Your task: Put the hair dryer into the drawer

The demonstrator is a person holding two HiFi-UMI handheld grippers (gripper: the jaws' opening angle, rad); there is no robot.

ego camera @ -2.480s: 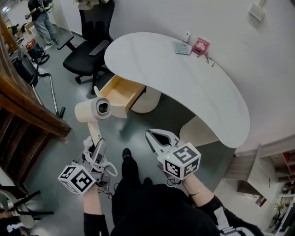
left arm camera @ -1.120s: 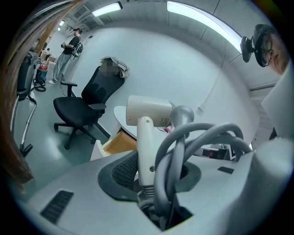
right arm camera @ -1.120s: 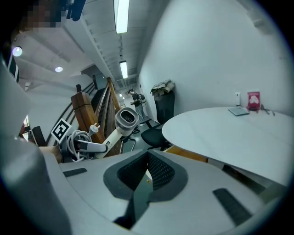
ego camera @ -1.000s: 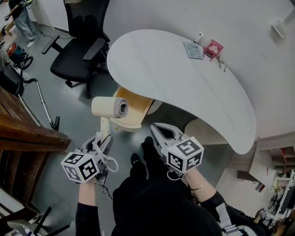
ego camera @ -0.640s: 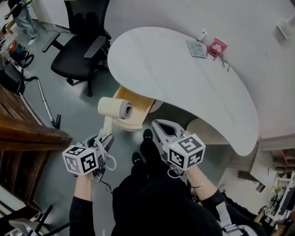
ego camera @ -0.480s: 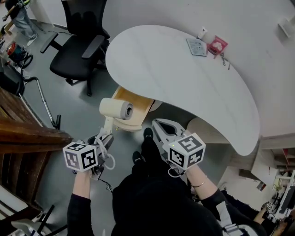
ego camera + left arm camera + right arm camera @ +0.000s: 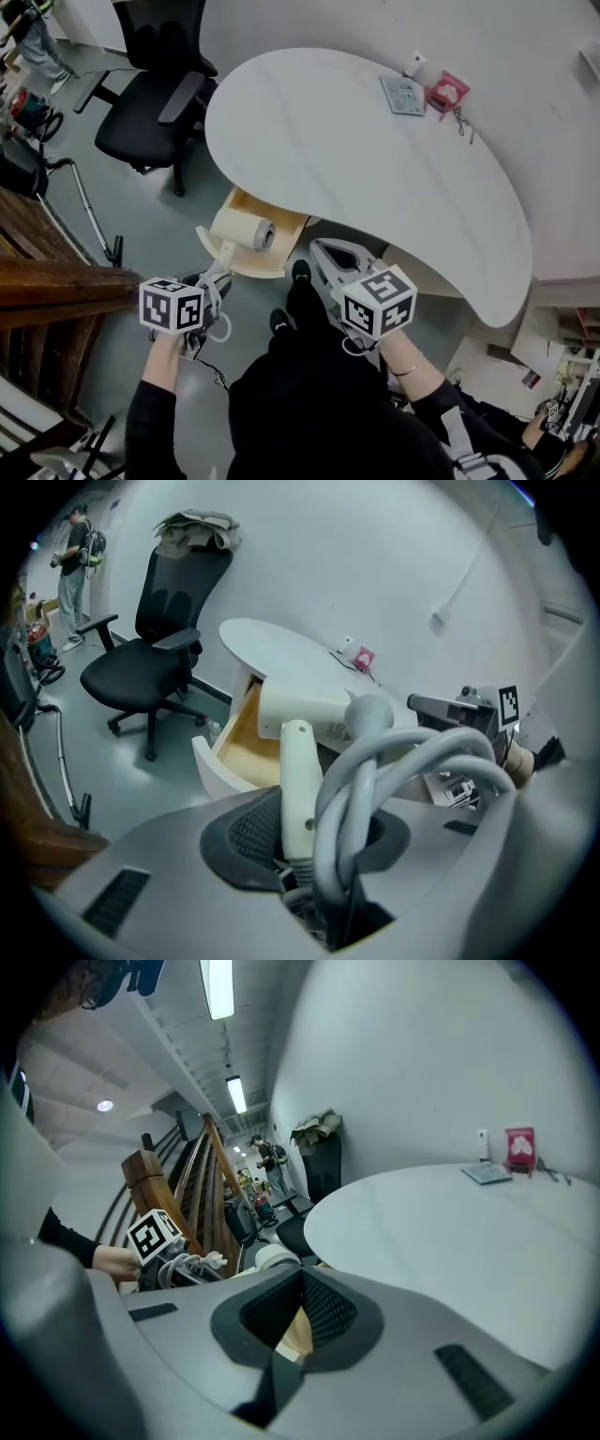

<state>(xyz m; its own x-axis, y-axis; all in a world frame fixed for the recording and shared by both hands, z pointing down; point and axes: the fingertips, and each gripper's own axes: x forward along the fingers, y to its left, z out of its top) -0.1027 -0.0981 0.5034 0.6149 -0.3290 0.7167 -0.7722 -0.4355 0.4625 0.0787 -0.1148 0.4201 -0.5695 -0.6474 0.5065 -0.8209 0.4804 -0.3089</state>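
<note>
Position: hair dryer [image 7: 242,230] hangs at the mouth of the open drawer [image 7: 246,265], its barrel above the wooden bottom and just out from under the rim of the white surface [image 7: 356,159]. Whether it touches the wood cannot be told.
Left fingers: left gripper [image 7: 214,279] is clenched on the dryer's handle near its foot, with the coiled cord [image 7: 394,761] bunched at the same grip.
Right fingers: right gripper [image 7: 323,251] is closed tip to tip, nothing between, just beside the drawer's right corner.
Key relation: the drawer lies ahead of and below the left fingers, and the barrel is already over it. The move likely needs only lowering and letting go.
Long axis: the handle runs from the fingers away toward the drawer, with the barrel crosswise on top, roughly along the drawer's front.
Nearer hand: left, since it carries the load; the right is idle.
Head view adds: how the barrel sits within the drawer's outline, and both hands.
Left gripper view adds: the handle between the pads and the drawer's inside wall past the barrel.
Right gripper view adds: only a sliver of wood through the closed fingers.
</note>
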